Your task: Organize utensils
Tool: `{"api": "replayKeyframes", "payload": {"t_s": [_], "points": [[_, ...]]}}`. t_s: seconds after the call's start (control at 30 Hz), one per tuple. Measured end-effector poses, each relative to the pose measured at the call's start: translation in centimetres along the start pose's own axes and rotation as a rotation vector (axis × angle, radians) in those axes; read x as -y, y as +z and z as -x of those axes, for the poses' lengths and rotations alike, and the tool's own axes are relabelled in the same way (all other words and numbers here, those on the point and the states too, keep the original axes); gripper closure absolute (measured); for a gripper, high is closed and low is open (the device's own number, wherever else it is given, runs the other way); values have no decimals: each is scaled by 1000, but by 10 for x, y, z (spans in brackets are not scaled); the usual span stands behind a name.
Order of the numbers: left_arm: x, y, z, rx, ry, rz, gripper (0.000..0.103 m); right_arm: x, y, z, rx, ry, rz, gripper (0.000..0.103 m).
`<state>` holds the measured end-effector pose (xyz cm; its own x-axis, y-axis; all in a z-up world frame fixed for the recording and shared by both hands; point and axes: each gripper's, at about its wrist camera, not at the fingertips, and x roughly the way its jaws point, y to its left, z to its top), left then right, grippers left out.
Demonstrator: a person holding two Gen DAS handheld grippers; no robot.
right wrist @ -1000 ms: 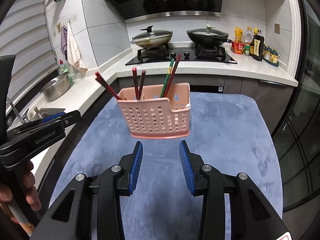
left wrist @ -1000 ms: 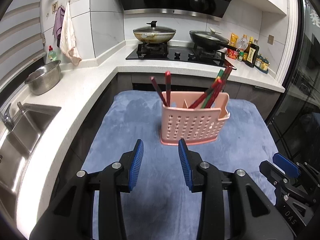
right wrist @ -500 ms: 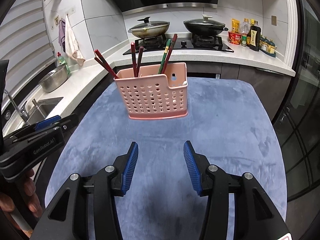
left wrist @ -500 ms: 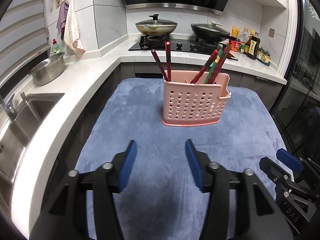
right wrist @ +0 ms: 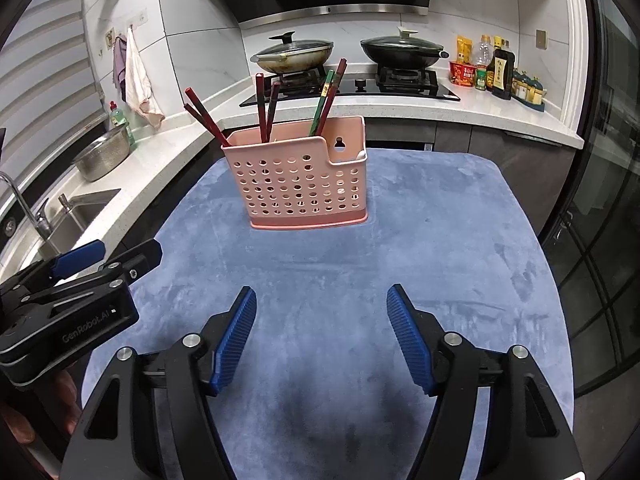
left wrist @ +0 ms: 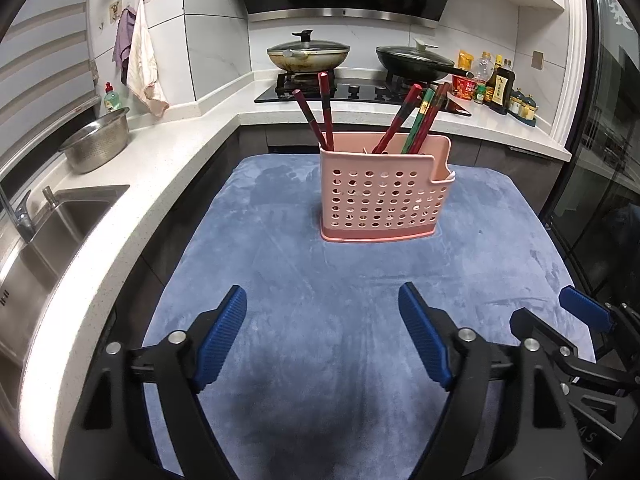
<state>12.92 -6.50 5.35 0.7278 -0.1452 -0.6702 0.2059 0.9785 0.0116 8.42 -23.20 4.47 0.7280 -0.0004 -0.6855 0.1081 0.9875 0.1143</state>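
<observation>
Two tools hang over the blue cloth, and neither carries anything. Seen from its own camera, the left tool point(left wrist: 322, 338) has its blue pads spread wide with only bare cloth between them; its jaws have just been opening, and nothing sits in the gap. The right tool point(right wrist: 320, 334) is much the same — jaws parted, though a little less wide, also just opened, touching nothing. Each tool shows at the edge of the other's view, so they sit side by side at the near end of the tabletop point(left wrist: 280, 280), both angled down toward it. Further out, well apart from both, the pink perforated utensil holder point(right wrist: 300, 184) stands upright on the cloth. Its dark red and green chopsticks point(right wrist: 264, 108) lean in several bunches: one pair tilted out at the left end, one pair near the middle, and another group toward the notched right end. No loose utensils show anywhere on the cloth, so the sorting looks finished or very nearly so — I judge this a release after the last placement. Whether the bunches still need regrouping by colour cannot be told from here. Beyond the cloth lie the sink point(left wrist: 60, 216) and the stove point(left wrist: 360, 88).
</observation>
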Motion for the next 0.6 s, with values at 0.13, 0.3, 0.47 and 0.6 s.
{"api": "replayKeyframes", "payload": {"t_s": [0.13,0.3,0.47,0.6], "points": [[0,-1,0,0,3,-3,21,0,-2,0,3,-2,-1,35],[-1,-3,0,4,11,0,16,3,-2,-2,-2,-3,-14,35],[-2,-4,-2,2,8,1,15,5,-2,-3,4,-12,-14,32],[-1,-5,-4,-4,9,-1,15,4,-3,-1,23,-40,2,26]]}}
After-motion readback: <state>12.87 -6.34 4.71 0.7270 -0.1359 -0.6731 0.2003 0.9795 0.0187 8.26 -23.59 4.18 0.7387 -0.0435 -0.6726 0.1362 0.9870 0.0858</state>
